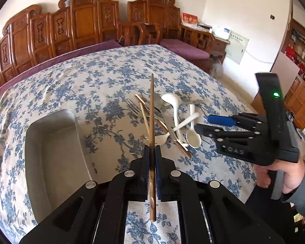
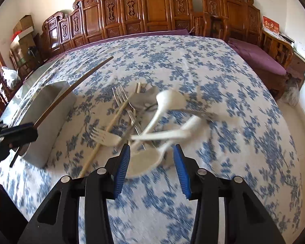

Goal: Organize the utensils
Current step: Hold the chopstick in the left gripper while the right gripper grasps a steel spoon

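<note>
Floral tablecloth [image 1: 103,77], left gripper [image 1: 151,152] pinching chopstick [image 1: 151,109], right gripper [image 2: 151,156] spread over blurred white spoon [image 2: 144,160].

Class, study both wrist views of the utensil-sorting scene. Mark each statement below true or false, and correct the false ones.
1. The left gripper is shut on a dark wooden chopstick. True.
2. The right gripper is clamped on a metal fork. False: its jaws stand apart, a white spoon lying between them.
3. The grey tray is full of spoons. False: no utensils show in it.
4. The utensil pile lies on a blue floral tablecloth. True.
</note>
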`<state>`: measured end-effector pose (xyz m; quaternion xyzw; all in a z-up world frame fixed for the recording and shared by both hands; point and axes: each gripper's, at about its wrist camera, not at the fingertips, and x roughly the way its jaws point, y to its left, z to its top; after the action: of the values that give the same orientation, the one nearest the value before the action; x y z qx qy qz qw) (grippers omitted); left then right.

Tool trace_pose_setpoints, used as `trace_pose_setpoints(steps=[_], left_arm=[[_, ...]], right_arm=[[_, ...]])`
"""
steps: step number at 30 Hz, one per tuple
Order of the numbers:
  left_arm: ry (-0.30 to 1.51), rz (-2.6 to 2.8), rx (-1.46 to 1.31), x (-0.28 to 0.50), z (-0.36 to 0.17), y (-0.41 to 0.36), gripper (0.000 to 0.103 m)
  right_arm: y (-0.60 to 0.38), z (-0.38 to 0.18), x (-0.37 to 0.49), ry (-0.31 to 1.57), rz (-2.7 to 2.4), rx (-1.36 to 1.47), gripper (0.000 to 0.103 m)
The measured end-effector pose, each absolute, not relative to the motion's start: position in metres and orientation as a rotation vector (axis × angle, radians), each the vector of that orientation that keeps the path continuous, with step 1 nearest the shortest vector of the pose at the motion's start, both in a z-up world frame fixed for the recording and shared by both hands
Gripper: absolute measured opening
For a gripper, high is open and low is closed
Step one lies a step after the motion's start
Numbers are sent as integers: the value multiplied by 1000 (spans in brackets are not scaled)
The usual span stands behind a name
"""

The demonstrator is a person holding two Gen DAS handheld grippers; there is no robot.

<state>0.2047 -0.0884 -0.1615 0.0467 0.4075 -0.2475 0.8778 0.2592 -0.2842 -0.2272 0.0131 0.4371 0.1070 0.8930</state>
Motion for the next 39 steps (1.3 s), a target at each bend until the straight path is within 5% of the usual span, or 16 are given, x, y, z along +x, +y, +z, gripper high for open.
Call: trace_pose_setpoints(steps=[8, 19, 24, 39], left_arm=[[823, -521, 39, 207, -154, -71, 4], [821, -532, 11, 207, -154, -63, 4], [820, -534, 6, 207, -153, -61, 4], [826, -528, 4, 208, -154, -59, 4]], right_arm=[[-260, -243, 311, 986, 226, 60, 20], [-259, -263, 336, 1066, 218, 91, 19], [-263, -259, 334, 1061, 223, 110, 7], [-265, -258, 337, 1069, 202, 70, 6]])
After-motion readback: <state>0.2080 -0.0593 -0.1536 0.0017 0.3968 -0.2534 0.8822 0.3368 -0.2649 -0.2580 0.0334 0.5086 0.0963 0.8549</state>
